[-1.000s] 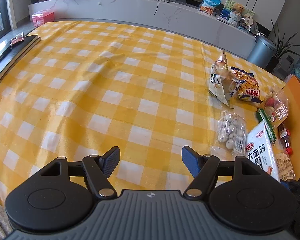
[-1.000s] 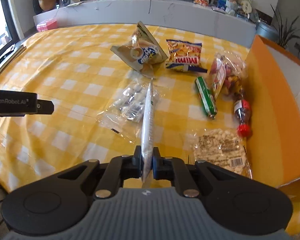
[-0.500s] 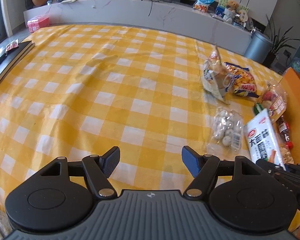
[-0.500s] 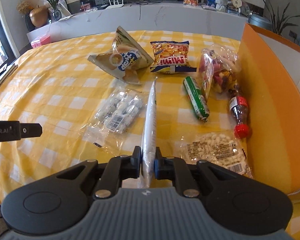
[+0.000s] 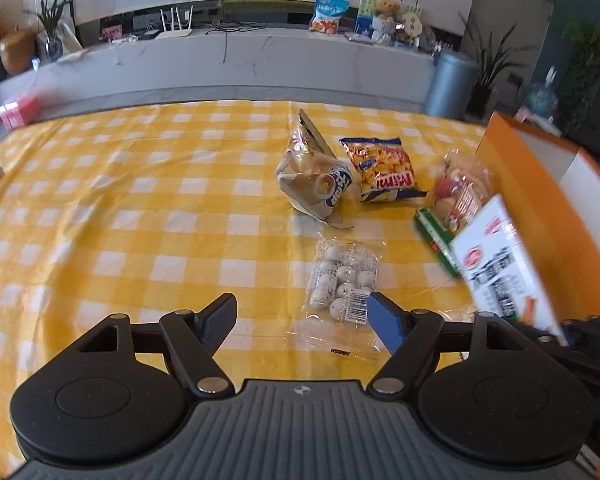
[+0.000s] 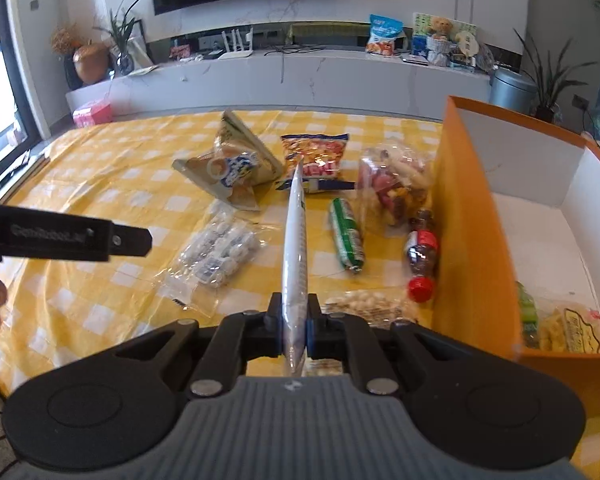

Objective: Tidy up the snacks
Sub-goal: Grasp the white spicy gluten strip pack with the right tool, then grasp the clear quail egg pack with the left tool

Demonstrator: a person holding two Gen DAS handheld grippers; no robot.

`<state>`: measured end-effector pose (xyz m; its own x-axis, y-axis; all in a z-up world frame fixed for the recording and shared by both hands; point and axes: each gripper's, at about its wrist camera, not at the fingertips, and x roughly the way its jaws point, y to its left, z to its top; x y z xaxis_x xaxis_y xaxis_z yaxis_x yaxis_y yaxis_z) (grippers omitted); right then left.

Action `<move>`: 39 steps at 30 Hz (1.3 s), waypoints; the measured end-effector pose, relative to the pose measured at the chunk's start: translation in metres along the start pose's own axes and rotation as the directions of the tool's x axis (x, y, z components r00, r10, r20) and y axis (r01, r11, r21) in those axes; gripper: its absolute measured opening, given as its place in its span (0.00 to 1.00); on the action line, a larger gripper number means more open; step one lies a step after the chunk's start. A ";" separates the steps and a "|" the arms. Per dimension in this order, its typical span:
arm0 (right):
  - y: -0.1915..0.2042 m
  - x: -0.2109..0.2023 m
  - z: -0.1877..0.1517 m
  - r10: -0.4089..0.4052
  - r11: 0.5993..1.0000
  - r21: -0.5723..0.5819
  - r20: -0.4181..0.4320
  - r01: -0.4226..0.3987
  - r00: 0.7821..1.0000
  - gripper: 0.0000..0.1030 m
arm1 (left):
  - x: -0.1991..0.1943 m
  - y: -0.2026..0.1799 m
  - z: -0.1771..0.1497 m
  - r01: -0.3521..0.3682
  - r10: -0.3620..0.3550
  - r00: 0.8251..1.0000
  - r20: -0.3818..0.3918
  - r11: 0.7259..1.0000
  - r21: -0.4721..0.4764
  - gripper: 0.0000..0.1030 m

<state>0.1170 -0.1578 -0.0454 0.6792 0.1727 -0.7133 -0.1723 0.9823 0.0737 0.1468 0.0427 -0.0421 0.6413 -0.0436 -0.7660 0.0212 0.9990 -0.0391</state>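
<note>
Right claw (image 6: 295, 326) is clenched on a flat white snack pack (image 6: 294, 240), lifted above the worktop (image 6: 100, 184) beside the orange box (image 6: 472, 216). Left claw (image 5: 302, 314) has just been widening, nothing btwn its pads. Box holds approx two packs; about seven snacks left out, incl. clear bag of white balls (image 5: 342, 276), green roll (image 6: 346, 234), small bottle (image 6: 420, 256).

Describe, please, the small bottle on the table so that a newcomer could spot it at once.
Find the orange box on the yellow checked tablecloth. The bottle lies right beside its outer wall. It is the only red-capped thing, dark inside, unlike the plastic snack bags around it.
</note>
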 end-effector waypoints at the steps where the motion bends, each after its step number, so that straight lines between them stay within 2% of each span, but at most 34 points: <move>1: -0.005 -0.002 -0.001 -0.010 1.000 0.014 0.007 0.010 1.000 0.07 | 0.004 -0.009 0.001 -0.020 0.020 1.000 -0.005 0.999 0.027 0.85; 4: -0.016 -0.007 -0.002 -0.015 0.999 0.046 0.012 0.015 1.000 0.07 | 0.019 -0.036 0.003 -0.013 0.015 1.000 -0.021 0.995 0.101 0.85; 7: -0.025 -0.011 -0.002 -0.005 0.997 0.074 0.022 0.004 1.000 0.07 | 0.039 -0.049 0.004 0.015 -0.004 0.997 -0.079 0.990 0.139 0.85; 12: -0.027 -0.014 -0.006 0.015 0.999 0.050 0.031 -0.017 0.999 0.07 | 0.064 -0.040 0.006 -0.017 0.027 0.992 -0.120 0.997 0.081 0.85; 15: -0.025 -0.014 -0.007 0.015 1.000 0.025 0.037 -0.016 0.999 0.07 | 0.078 -0.034 0.005 -0.007 0.017 0.988 -0.153 0.998 0.069 0.88; 18: -0.030 -0.015 -0.007 0.040 0.998 0.046 0.040 -0.042 0.998 0.07 | 0.080 -0.033 0.003 -0.004 0.011 0.994 -0.111 0.998 0.064 0.88; 21: -0.030 -0.014 -0.007 0.045 0.998 0.044 0.040 -0.047 0.998 0.07 | 0.080 -0.035 0.002 0.012 -0.006 0.996 -0.091 0.997 0.073 0.83; 24: -0.030 -0.010 -0.008 0.050 0.998 0.037 0.025 -0.051 0.998 0.07 | 0.079 -0.036 0.003 0.011 -0.004 0.995 -0.097 0.997 0.074 0.81; 28: -0.028 -0.007 -0.009 0.044 0.999 0.028 0.019 -0.045 0.999 0.07 | 0.075 -0.034 0.005 0.005 0.002 0.995 -0.102 0.998 0.067 0.68; 34: -0.027 -0.003 -0.009 0.037 0.999 0.019 0.013 -0.037 0.999 0.07 | 0.073 -0.033 0.005 -0.008 0.012 0.996 -0.092 0.999 0.035 0.61; 39: -0.025 -0.002 -0.010 0.026 1.000 0.012 0.012 -0.026 1.000 0.07 | 0.070 -0.034 0.004 0.000 0.003 0.996 -0.087 0.999 0.042 0.60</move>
<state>0.1134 -0.1835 -0.0529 0.6830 0.1988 -0.7028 -0.1814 0.9783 0.1003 0.1940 0.0061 -0.0917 0.5721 -0.0408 -0.8191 0.0534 0.9985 -0.0125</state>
